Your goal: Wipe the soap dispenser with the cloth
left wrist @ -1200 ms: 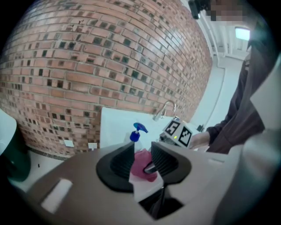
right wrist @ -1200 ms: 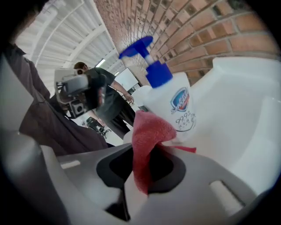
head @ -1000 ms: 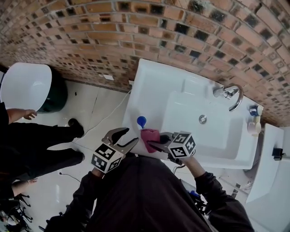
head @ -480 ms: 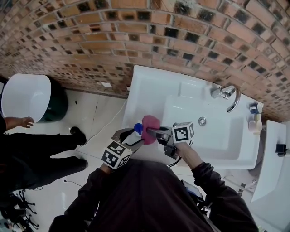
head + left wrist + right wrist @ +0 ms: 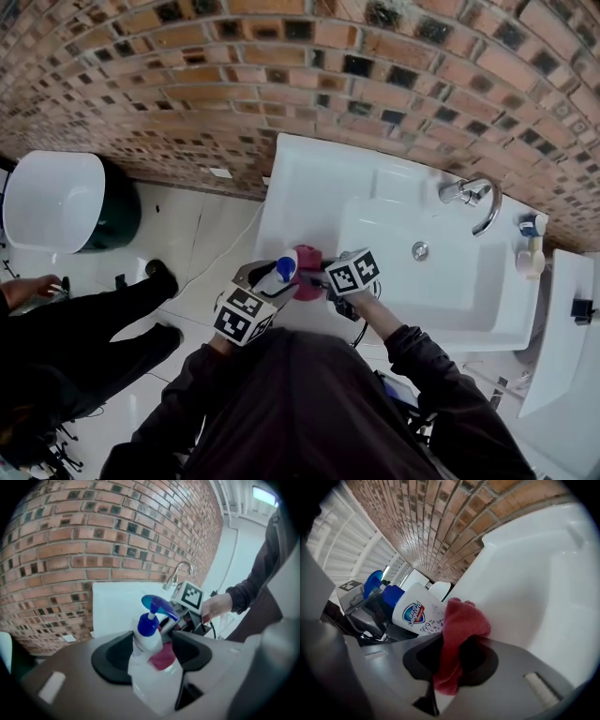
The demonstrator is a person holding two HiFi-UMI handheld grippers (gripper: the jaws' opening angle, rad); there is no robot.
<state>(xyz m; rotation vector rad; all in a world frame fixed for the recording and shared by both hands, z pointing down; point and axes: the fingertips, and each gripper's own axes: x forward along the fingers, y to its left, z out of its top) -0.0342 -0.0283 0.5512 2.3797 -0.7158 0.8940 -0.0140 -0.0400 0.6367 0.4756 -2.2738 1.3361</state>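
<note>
The soap dispenser (image 5: 279, 275), a white bottle with a blue pump, stands at the near left corner of the white sink (image 5: 309, 178). My left gripper (image 5: 267, 281) reaches around it and its jaws are opening. In the left gripper view the bottle (image 5: 147, 646) sits between the pads, with a gap on the right side. My right gripper (image 5: 317, 281) is shut on a red cloth (image 5: 307, 283). In the right gripper view the cloth (image 5: 457, 634) hangs from the jaws and its top rests against the bottle (image 5: 417, 613).
A chrome faucet (image 5: 473, 197) and a small bottle (image 5: 528, 248) sit at the sink's far right. The brick wall (image 5: 187, 94) backs the sink. A white-lidded bin (image 5: 52, 202) and a person in black (image 5: 84, 328) are on the floor to the left.
My left gripper has moved forward so its jaws stand around the dispenser. My right gripper has come down and left, bringing the cloth against the bottle.
</note>
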